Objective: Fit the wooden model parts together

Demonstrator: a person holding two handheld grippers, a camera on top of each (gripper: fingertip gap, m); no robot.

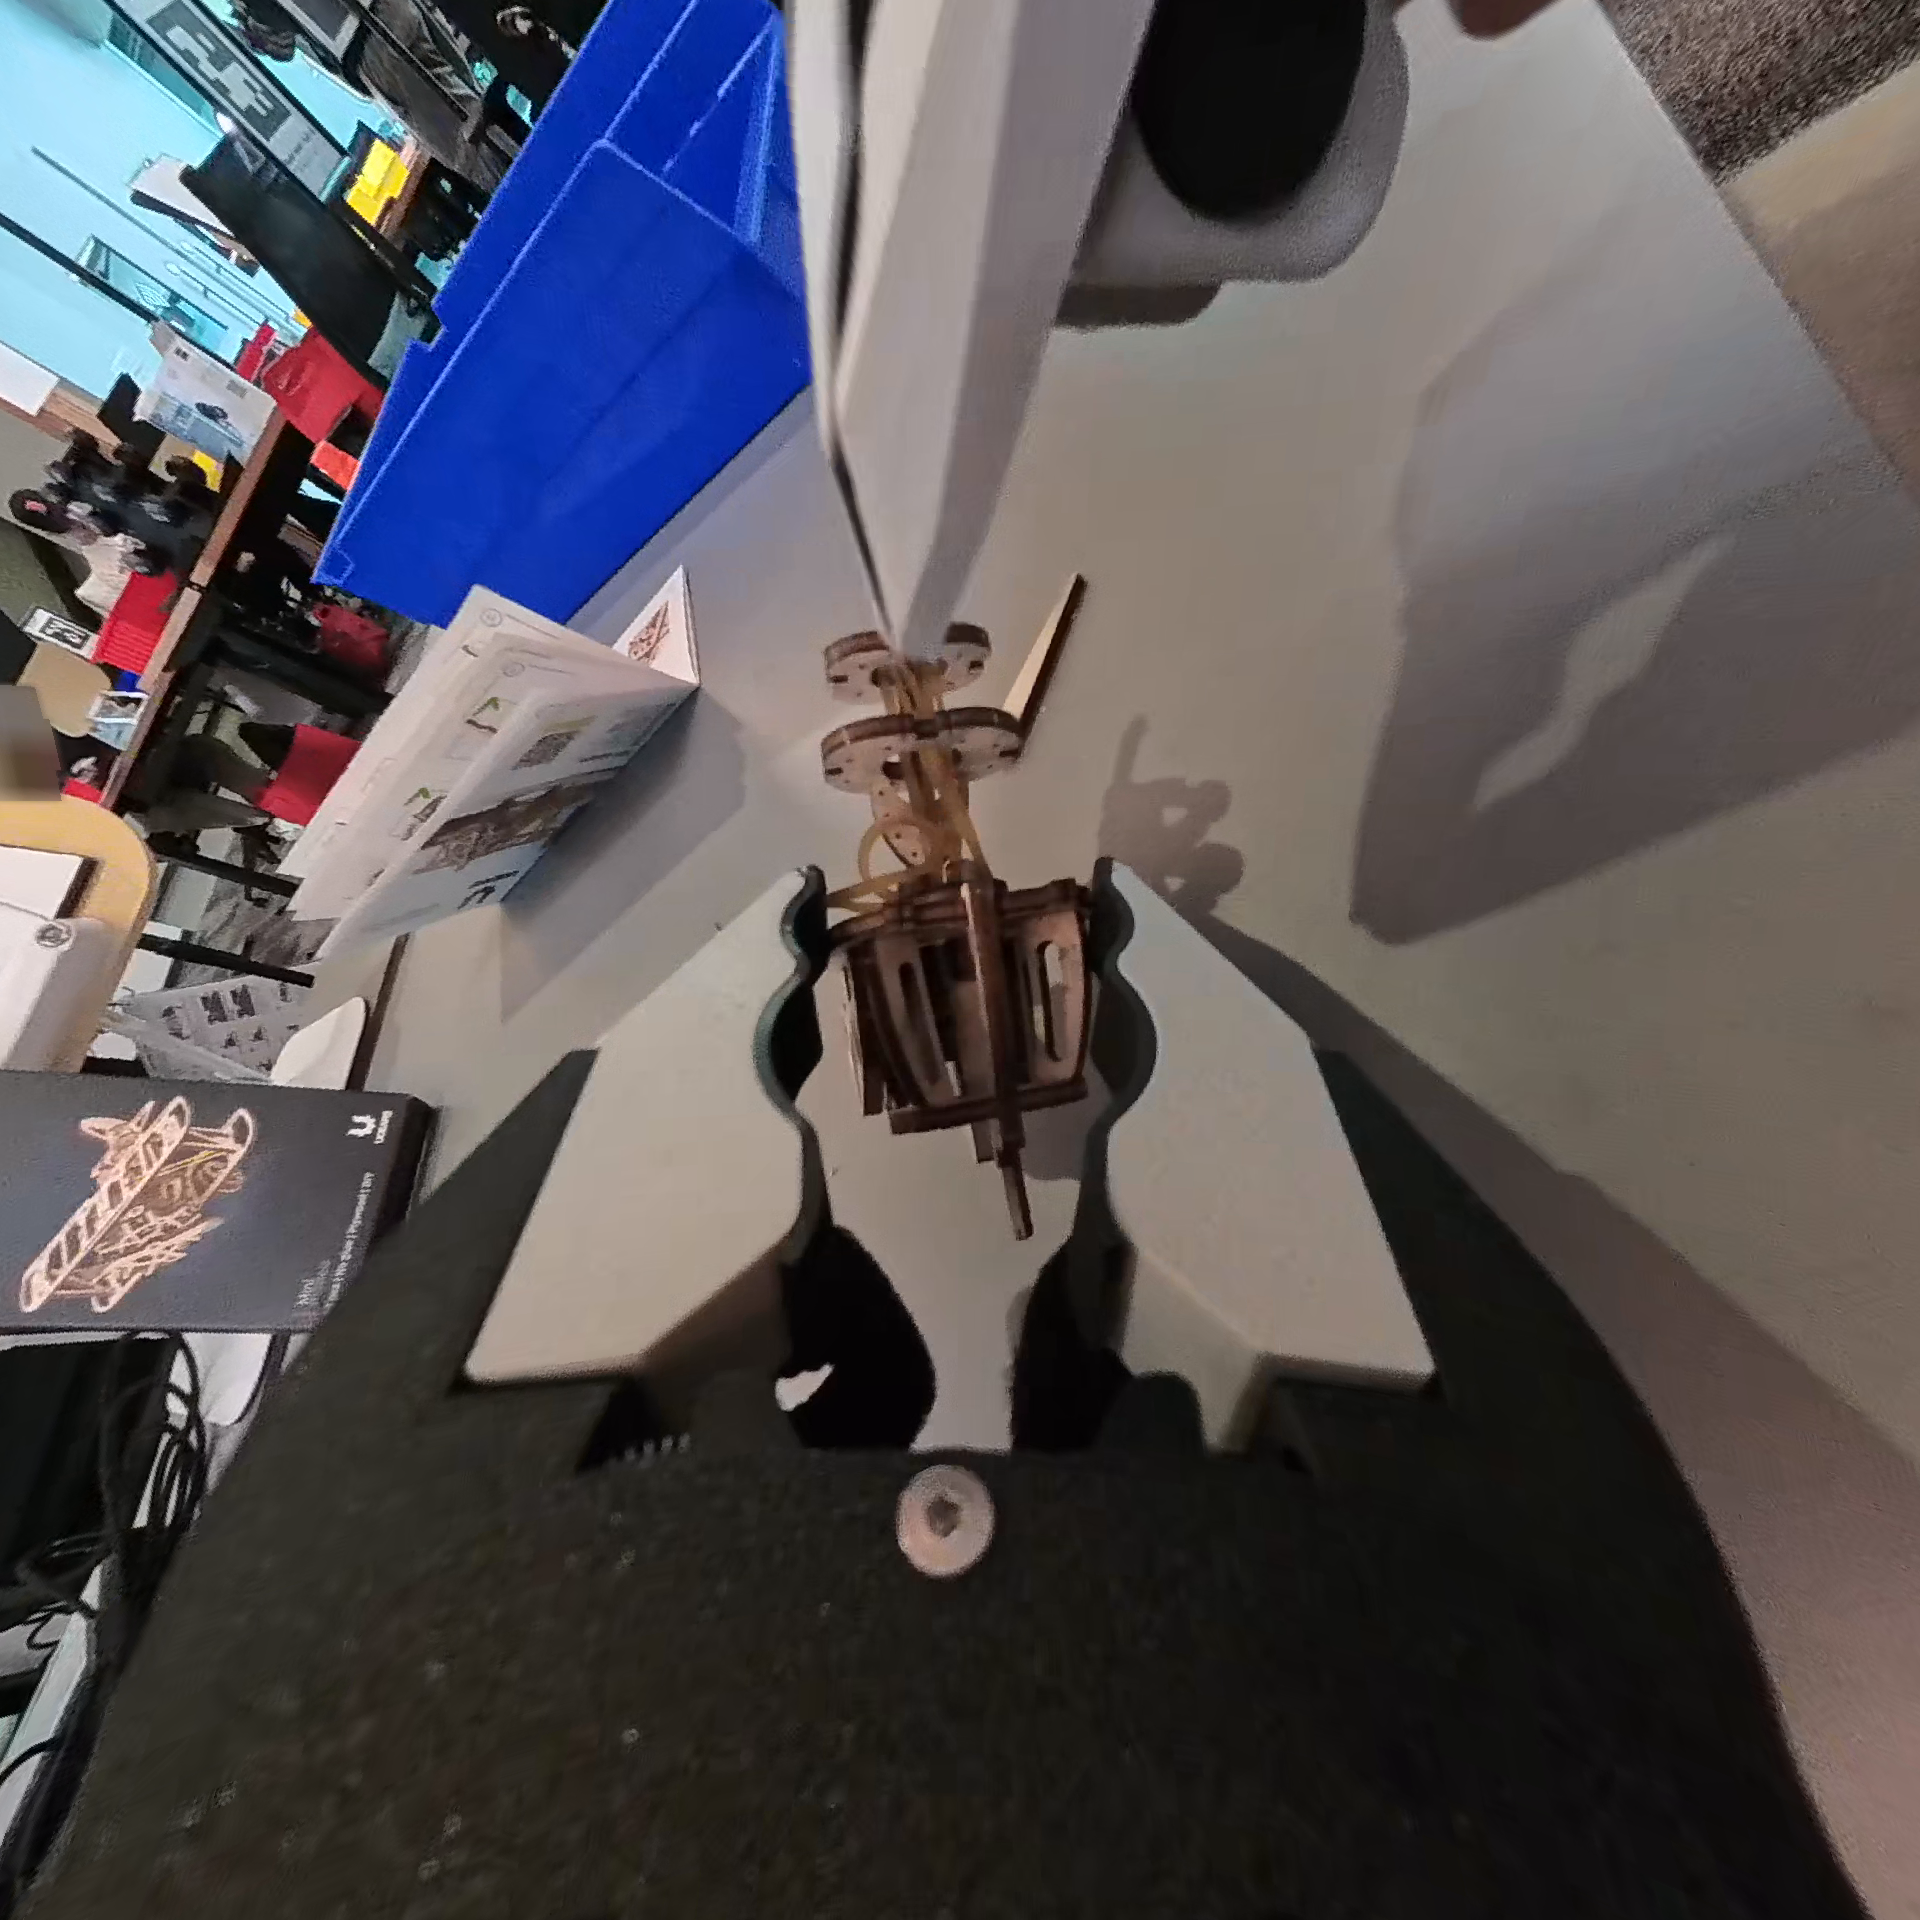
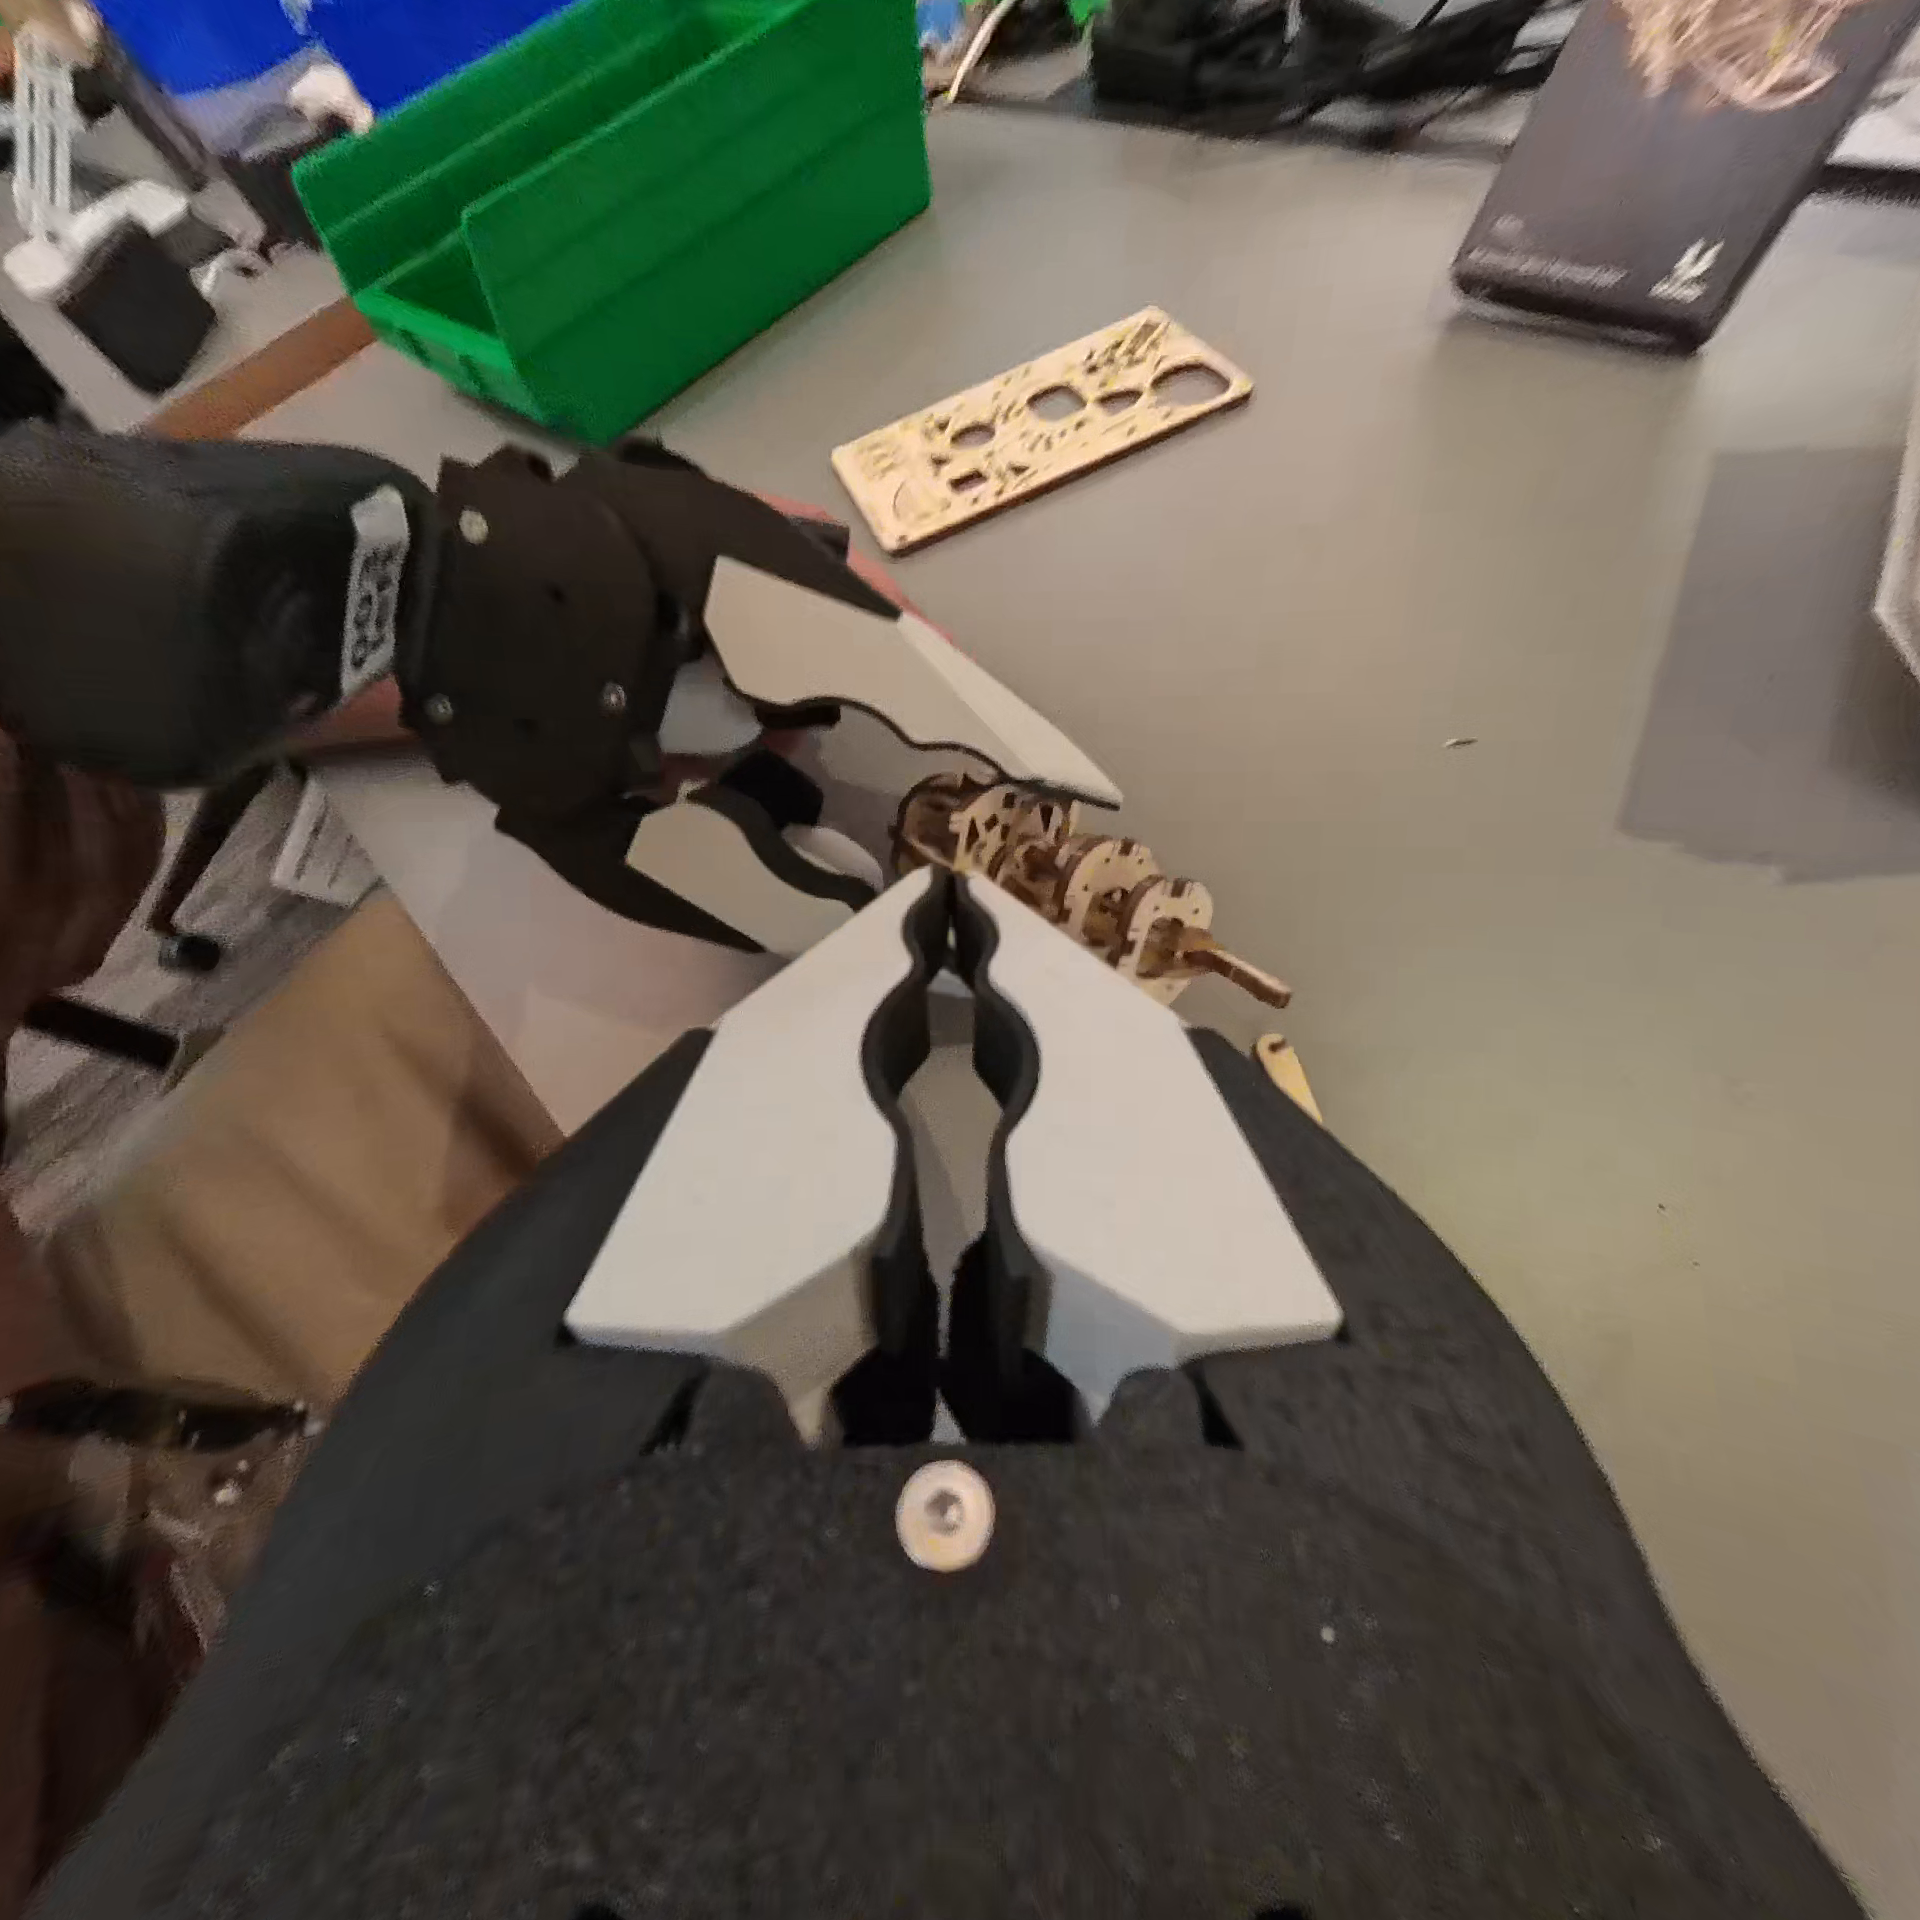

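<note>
left tool [image 1: 961, 997] clamps wooden model [image 1: 966, 997]; right tool [image 2: 951, 894] closed beside it.

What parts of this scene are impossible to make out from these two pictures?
- Right wrist view: whether the right claw pinches anything; its tips meet in front of the wooden model and hide the contact.
- Left wrist view: the far end of the model, covered by the other claw's white finger.
- Right wrist view: the black box, cut off by the top edge.
- Left wrist view: the shelves behind the blue bin, too small and blurred.
</note>
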